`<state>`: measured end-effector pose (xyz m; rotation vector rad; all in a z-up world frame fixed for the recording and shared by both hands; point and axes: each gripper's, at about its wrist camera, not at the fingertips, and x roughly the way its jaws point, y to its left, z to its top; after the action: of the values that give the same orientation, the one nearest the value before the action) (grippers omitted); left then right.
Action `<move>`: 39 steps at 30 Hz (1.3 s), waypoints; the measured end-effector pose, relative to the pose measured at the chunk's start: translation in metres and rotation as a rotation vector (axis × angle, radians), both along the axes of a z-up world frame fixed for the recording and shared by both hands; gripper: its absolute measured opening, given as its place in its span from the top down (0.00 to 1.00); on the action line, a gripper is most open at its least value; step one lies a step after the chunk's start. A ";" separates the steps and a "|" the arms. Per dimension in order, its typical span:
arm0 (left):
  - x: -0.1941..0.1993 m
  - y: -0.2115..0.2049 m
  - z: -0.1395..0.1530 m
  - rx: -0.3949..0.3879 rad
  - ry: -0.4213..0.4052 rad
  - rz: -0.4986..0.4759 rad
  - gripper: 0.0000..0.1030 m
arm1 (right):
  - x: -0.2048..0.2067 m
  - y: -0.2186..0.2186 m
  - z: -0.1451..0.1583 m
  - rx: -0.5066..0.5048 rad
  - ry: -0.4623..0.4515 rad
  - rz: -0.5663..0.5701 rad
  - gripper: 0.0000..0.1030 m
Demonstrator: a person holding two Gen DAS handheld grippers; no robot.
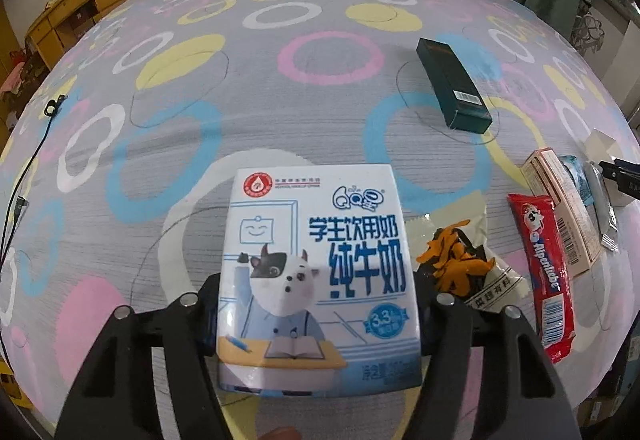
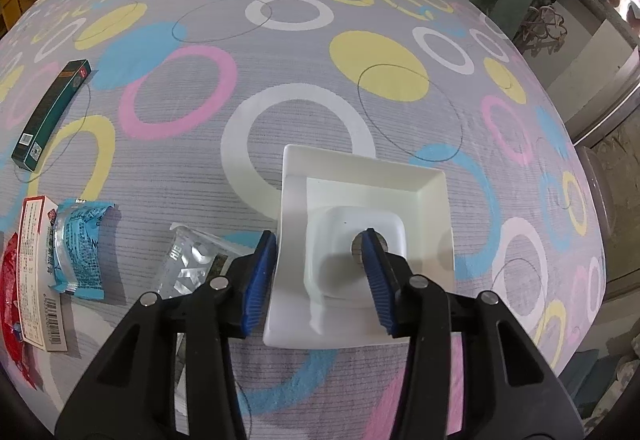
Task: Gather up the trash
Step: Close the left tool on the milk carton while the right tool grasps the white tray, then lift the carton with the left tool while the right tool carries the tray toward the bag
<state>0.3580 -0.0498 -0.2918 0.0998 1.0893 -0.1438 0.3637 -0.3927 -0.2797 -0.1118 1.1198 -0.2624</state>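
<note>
Left wrist: wrappers [image 1: 452, 260] beside gripped milk carton [image 1: 316, 272]

One blue-and-white milk carton [image 1: 318, 276] between the left tongs [image 1: 318, 304]; one dark green box [image 1: 454, 84] ahead; two red-white packets; five plush toys; one white square tray [image 2: 436, 208].

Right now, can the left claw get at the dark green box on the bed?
Probably not yet: the left claw is shut on the milk carton, so it has no free grip. The path to the dark green box across the bedspread looks unobstructed.
</note>
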 end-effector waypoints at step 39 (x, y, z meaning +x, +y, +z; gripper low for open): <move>-0.047 -0.010 0.130 -0.043 -0.185 -0.059 0.39 | -0.070 0.021 0.143 0.053 -0.197 0.032 0.62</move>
<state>0.3105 -0.0597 -0.1622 0.1041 0.8990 -0.2069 0.2935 -0.3716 -0.1369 -0.0553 0.9280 -0.2097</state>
